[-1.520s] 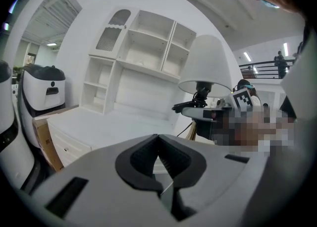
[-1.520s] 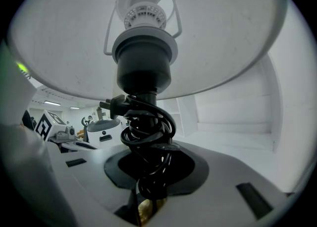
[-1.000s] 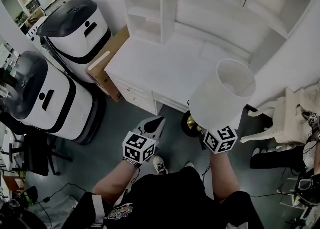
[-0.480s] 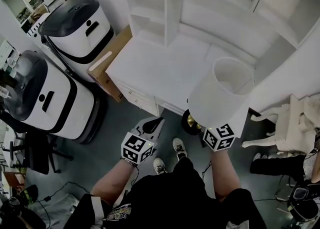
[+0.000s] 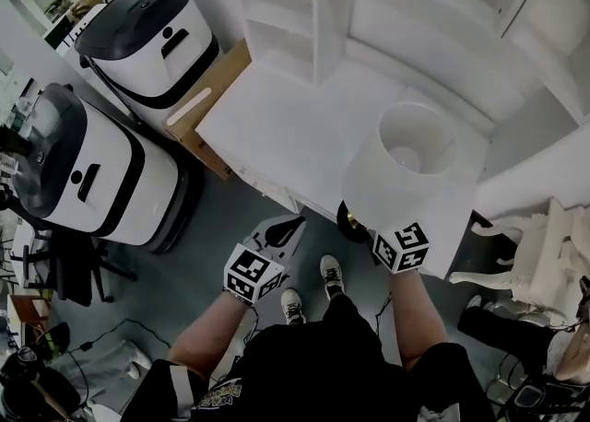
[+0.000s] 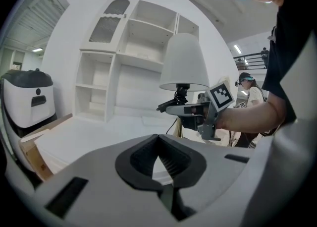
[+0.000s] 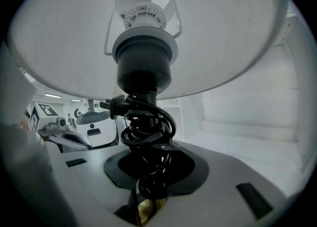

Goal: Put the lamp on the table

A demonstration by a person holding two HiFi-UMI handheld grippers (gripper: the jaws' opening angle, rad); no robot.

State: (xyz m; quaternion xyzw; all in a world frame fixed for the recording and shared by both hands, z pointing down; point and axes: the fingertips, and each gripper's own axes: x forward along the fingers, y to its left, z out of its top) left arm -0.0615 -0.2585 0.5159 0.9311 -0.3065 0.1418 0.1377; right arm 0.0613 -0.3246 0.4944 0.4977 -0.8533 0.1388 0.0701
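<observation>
The lamp (image 5: pixel 410 171) has a white shade, a black stem wound with black cord and a gold base. My right gripper (image 5: pixel 378 234) is shut on the stem under the shade and holds the lamp upright in the air, over the front right edge of the white table (image 5: pixel 295 125). The right gripper view looks up the corded stem (image 7: pixel 148 132) between the jaws into the shade. My left gripper (image 5: pixel 286 227) is shut and empty, low in front of the table. Its view shows the lamp (image 6: pixel 184 62) and the right gripper (image 6: pixel 171 108) beyond its closed jaws.
Two big white-and-black machines (image 5: pixel 147 38) (image 5: pixel 83 171) stand at the left, with a cardboard box (image 5: pixel 207 102) against the table's left side. A white shelf unit (image 5: pixel 369 5) rises behind the table. A white chair (image 5: pixel 530 245) stands at the right.
The person has stepped forward. The lamp in the right gripper now hangs over the table's front edge instead of over the floor. The left gripper has hardly moved.
</observation>
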